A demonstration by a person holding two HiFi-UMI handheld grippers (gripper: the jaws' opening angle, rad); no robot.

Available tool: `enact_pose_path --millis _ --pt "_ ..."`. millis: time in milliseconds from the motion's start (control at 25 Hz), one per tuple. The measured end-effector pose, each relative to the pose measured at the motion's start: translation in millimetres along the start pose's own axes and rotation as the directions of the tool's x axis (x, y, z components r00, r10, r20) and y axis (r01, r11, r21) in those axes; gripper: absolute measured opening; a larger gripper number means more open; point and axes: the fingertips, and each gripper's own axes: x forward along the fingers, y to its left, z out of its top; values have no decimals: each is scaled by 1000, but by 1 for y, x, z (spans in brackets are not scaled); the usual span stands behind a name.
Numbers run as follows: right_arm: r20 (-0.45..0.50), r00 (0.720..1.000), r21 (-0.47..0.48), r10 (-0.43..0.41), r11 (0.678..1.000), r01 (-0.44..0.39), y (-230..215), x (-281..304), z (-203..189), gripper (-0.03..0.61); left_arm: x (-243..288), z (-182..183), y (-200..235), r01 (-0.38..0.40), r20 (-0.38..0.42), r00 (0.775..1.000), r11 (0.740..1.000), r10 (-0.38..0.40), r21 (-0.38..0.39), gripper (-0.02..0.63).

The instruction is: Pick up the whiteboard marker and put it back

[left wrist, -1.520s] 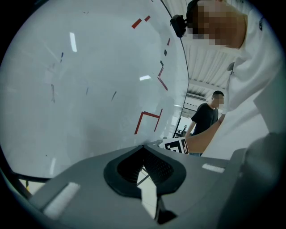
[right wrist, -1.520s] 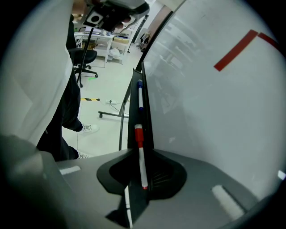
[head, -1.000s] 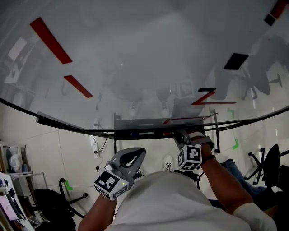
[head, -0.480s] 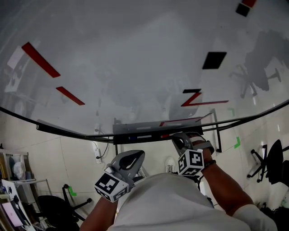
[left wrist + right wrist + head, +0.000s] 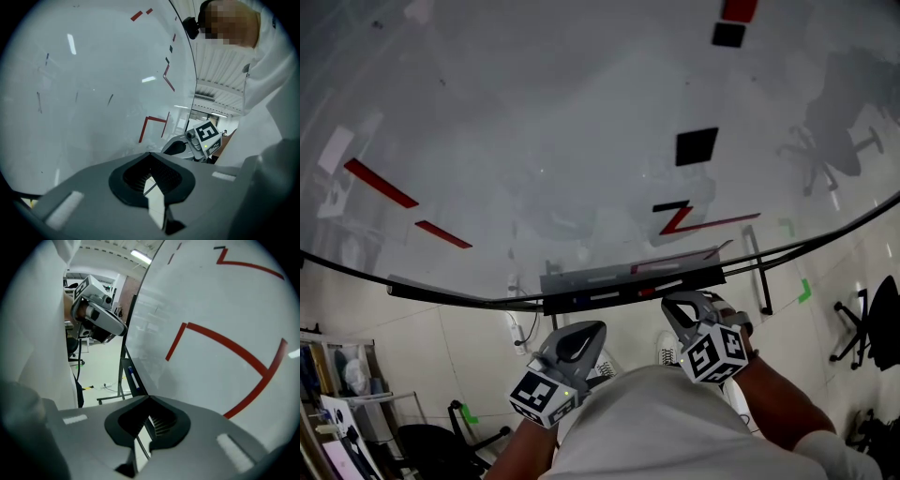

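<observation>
A whiteboard [image 5: 581, 141] with red lines and black magnets fills the head view. Along its lower edge runs a dark tray [image 5: 703, 274]. On the tray lie a white-barrelled marker [image 5: 602, 296] and a red one [image 5: 649, 292]. The right gripper view shows the marker [image 5: 132, 377] with a blue cap on that tray. My left gripper [image 5: 586, 330] hangs below the tray, shut and empty. Just under the tray's right part is my right gripper [image 5: 675, 302], also shut with nothing in it. Both sets of jaws meet at their tips [image 5: 150, 154] [image 5: 149, 398].
The board stands on a dark metal frame [image 5: 123, 380] over a pale tiled floor. Office chairs [image 5: 862, 323] stand at the right, and a shelf with clutter [image 5: 337, 375] at the left. A cable and power strip [image 5: 110, 386] lie on the floor.
The head view has swung up the board, so the tray and both grippers sit lower in the frame. The right gripper has drawn slightly back from the tray.
</observation>
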Motion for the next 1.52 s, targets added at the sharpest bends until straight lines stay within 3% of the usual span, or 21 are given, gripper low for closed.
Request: enact_pose_path --millis 120,200,440,600,880,1120,1520 --pt "38 999 42 -1 999 -1 -2 -8 6 2 2 2 0 -13 -2 1000 1000 13 13 17" --pt "92 996 123 3 992 -14 -6 -15 12 2 4 4 -1 -11 0 1000 1000 11 17 17" --pt "225 974 310 29 946 -100 -15 -34 34 2 4 7 -6 -4 11 1000 1000 4 17 17" --pt "329 944 413 39 892 -181 -12 -40 42 2 2 11 -11 6 27 1000 1000 -6 23 17" --pt "502 865 477 -2 835 -275 -13 -61 59 2 -5 23 -21 35 88 995 999 -38 41 17" --pt "493 870 464 -19 851 -245 -7 -68 63 2 -8 21 -24 53 79 995 997 -57 52 17" --pt "413 901 554 -134 822 -131 15 -83 60 2 -28 9 -29 147 39 988 984 -151 97 17"
